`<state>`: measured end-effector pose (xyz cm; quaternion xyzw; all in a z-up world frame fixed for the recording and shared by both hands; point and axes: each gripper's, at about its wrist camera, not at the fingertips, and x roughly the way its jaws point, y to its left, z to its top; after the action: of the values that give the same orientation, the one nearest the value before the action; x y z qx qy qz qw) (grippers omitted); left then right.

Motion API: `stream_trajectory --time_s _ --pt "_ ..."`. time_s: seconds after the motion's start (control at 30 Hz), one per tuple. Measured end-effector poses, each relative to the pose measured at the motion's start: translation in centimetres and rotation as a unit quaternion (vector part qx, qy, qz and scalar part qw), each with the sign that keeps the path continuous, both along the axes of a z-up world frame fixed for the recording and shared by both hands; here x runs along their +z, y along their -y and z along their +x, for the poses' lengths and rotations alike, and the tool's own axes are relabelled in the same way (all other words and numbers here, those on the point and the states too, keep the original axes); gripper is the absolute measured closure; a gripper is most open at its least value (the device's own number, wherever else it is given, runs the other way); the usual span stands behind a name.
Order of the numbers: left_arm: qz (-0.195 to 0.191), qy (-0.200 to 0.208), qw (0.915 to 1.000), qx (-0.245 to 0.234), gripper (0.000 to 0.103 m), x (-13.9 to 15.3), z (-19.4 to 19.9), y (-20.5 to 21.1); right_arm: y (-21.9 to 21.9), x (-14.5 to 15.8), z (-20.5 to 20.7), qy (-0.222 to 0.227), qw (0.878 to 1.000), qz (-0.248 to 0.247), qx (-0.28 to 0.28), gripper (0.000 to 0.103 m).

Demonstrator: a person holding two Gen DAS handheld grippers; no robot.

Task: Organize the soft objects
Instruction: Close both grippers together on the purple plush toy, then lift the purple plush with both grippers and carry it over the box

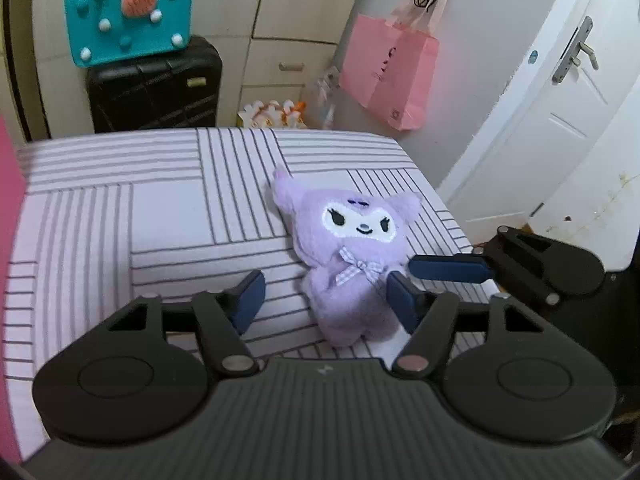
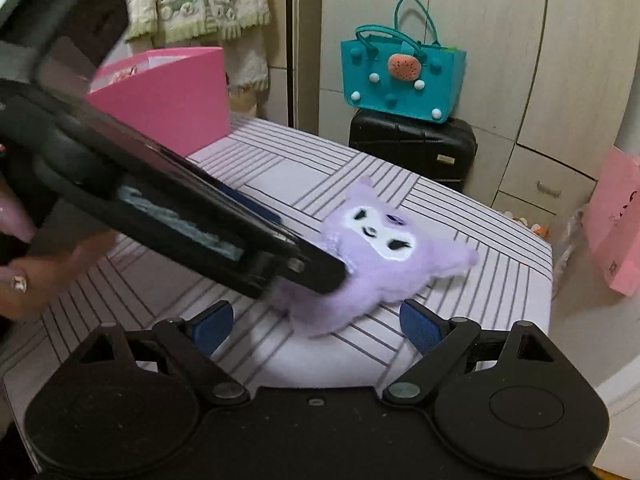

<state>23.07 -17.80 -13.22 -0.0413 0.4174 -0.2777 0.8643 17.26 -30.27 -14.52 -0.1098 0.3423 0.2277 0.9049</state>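
Observation:
A purple plush doll (image 1: 352,256) with a white face and a checked bow lies on the striped surface (image 1: 120,208). My left gripper (image 1: 326,300) is open, and the doll's lower body lies between its blue pads. My right gripper (image 2: 316,326) is open just in front of the doll (image 2: 380,256), which is partly covered by the left gripper's body (image 2: 168,200). One blue finger of the right gripper (image 1: 448,270) reaches in from the right beside the doll's arm.
A pink box (image 2: 172,96) stands at the far left of the surface. A teal felt bag (image 1: 132,12) sits on a black suitcase (image 1: 156,88) behind it. A pink paper bag (image 1: 392,68) hangs on the wall by a white door (image 1: 560,100).

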Motion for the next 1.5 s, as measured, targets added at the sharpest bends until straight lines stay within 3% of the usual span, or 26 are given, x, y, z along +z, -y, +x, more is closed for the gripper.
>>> stream_trajectory --time_s 0.1,0.2,0.27,0.4,0.63,1.1,1.5 --pt "-0.016 -0.014 0.9997 -0.009 0.047 -0.3 0.3 0.2 -0.9 -0.5 0.1 0.022 0.999 -0.030 -0.009 0.010" --pt "-0.016 -0.017 0.9997 -0.006 0.051 -0.4 0.2 0.5 -1.0 -0.6 0.5 0.023 0.999 -0.025 -0.014 0.012" --pt "-0.020 -0.024 0.9995 -0.011 0.066 -0.5 0.3 0.5 -0.8 -0.6 0.7 0.019 0.999 -0.010 -0.027 0.019" --pt "-0.049 -0.054 0.9973 -0.007 0.068 -0.9 0.5 0.3 -0.1 -0.8 0.9 0.006 0.998 0.028 -0.054 0.038" --pt "-0.066 -0.062 0.9959 0.005 0.071 -1.1 0.0 0.0 -0.2 -1.0 -0.2 0.015 0.997 0.042 -0.069 0.046" --pt "-0.046 -0.047 0.9979 -0.006 0.071 0.8 -4.6 -1.5 -2.4 0.3 -5.0 0.027 0.996 0.049 -0.066 0.048" --pt "-0.037 -0.041 0.9973 -0.049 0.071 4.7 -10.0 -4.1 -5.0 3.7 -10.7 0.044 0.996 0.046 -0.055 0.048"
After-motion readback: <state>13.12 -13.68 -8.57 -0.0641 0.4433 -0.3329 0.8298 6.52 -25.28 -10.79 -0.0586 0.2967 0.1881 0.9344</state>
